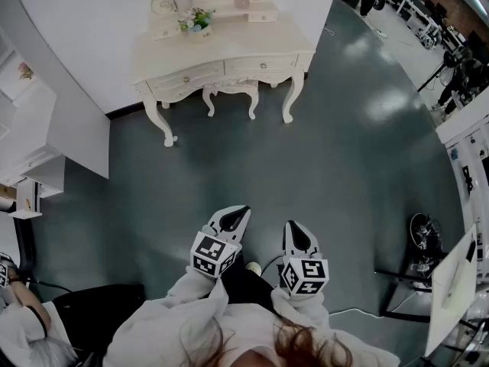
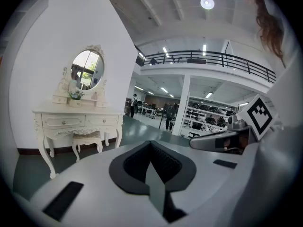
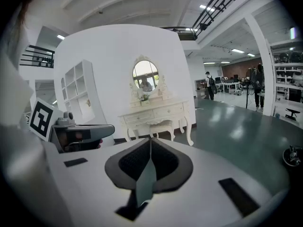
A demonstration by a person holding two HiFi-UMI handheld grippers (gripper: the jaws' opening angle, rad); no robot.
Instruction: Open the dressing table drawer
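Note:
The cream dressing table (image 1: 221,52) stands against the curved white wall at the far side of the floor, with an oval mirror (image 2: 87,70) on top. Its two front drawers (image 1: 187,77) (image 1: 263,66) sit flush, each with a small knob. A matching stool (image 1: 229,92) is tucked under it. My left gripper (image 1: 233,219) and right gripper (image 1: 298,235) hang side by side close to my body, far from the table. Both point toward it, shut and holding nothing. The table also shows in the right gripper view (image 3: 154,112), beyond the shut right gripper (image 3: 150,140).
A white shelf unit (image 1: 30,151) stands along the left wall. A person (image 1: 23,319) sits at the lower left beside a dark seat. A black stand with gear (image 1: 424,235) and a white board (image 1: 451,289) are at the right. Grey-green floor lies between me and the table.

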